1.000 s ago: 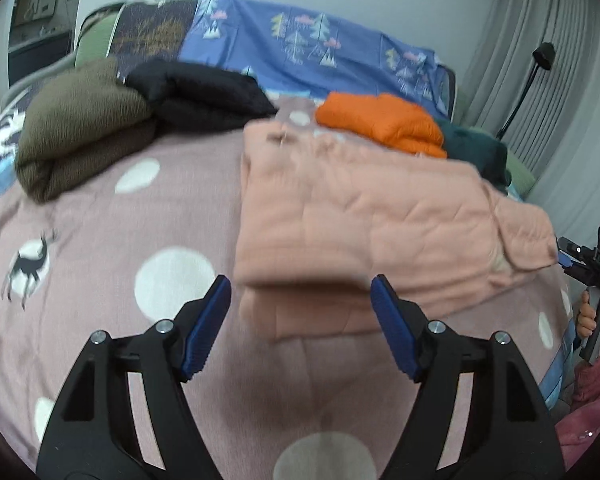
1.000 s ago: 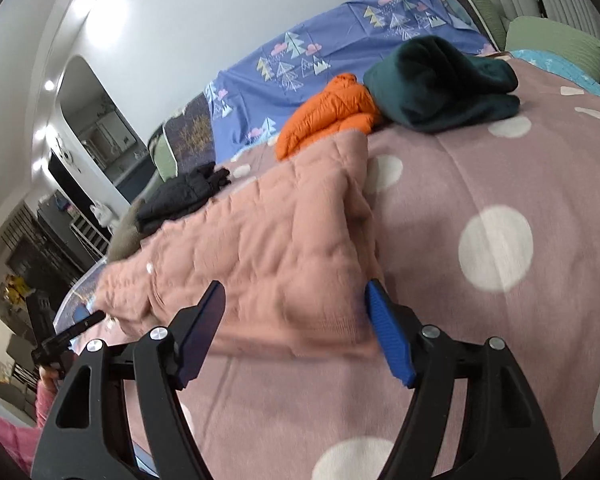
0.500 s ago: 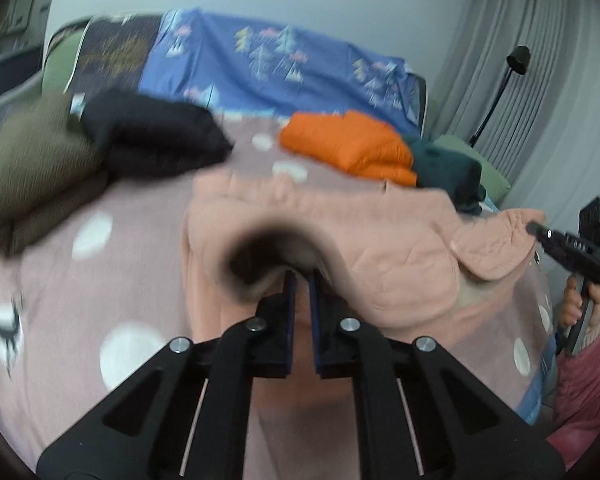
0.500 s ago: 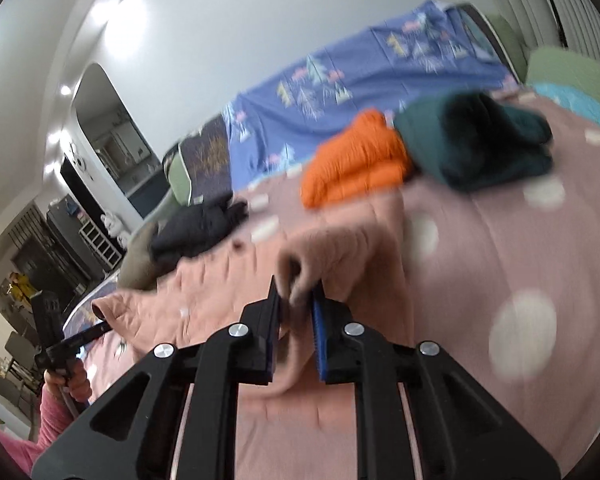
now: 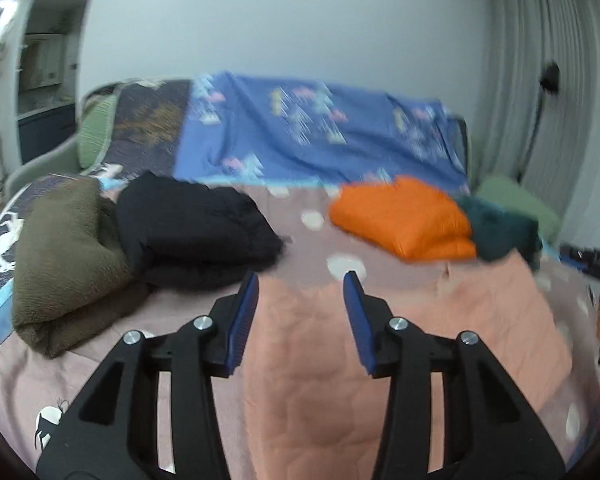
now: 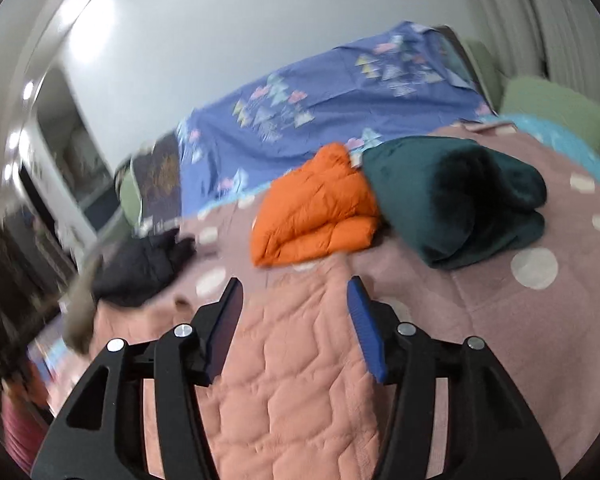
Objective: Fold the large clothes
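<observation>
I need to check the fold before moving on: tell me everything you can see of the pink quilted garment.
The pink quilted garment is salmon-pink padded fabric with stitched wavy seams. It lies folded and flat on the dotted bedspread, its far edge near the orange jacket. Both grippers, left and right, are open above it, gripping nothing.

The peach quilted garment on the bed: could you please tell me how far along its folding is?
Done: the peach quilted garment lies doubled over on the pink dotted bedspread, and four folded garments (olive, black, orange, dark green) sit behind it. In hand: nothing; the left claw and right claw are both open above it. Left: possibly another fold and moving it among the others.
</observation>
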A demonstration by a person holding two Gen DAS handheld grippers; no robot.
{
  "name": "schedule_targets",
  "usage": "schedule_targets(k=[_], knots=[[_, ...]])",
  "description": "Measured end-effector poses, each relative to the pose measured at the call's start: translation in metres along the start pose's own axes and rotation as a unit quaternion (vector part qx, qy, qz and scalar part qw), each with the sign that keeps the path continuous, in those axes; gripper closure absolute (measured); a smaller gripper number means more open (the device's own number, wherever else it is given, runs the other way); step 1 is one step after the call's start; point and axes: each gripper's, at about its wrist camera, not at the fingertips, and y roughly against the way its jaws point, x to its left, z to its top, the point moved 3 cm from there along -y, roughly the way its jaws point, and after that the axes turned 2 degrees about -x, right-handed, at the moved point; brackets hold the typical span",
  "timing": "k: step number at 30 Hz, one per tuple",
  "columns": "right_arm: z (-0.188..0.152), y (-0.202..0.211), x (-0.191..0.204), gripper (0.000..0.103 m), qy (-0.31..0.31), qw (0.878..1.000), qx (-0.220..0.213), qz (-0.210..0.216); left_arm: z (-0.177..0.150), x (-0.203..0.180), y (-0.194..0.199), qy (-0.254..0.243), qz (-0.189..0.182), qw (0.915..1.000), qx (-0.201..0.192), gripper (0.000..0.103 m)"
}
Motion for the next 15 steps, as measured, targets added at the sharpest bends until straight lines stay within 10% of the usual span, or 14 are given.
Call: schedule_targets(k=[9,12,15], knots=[[-0.017,-0.051,0.000,0.042,0.076,0.989,0.032,-0.123,-0.029,-0.006,-0.060,-0.054,0.080,0.9929,0.071,0.059],[-0.011,-0.058,-0.027,0.022,0.046,0.993,0.045,-0.095,-0.025,0.016,-0.061,-0.040,0.087,0.9932,0.067,0.037],[-0.012,-0.078,-0.042,0.025,0.015,0.994,0.094,-0.046,-0.027,0.031,-0.081,-0.031,0.069,0.9923,0.098,0.046]])
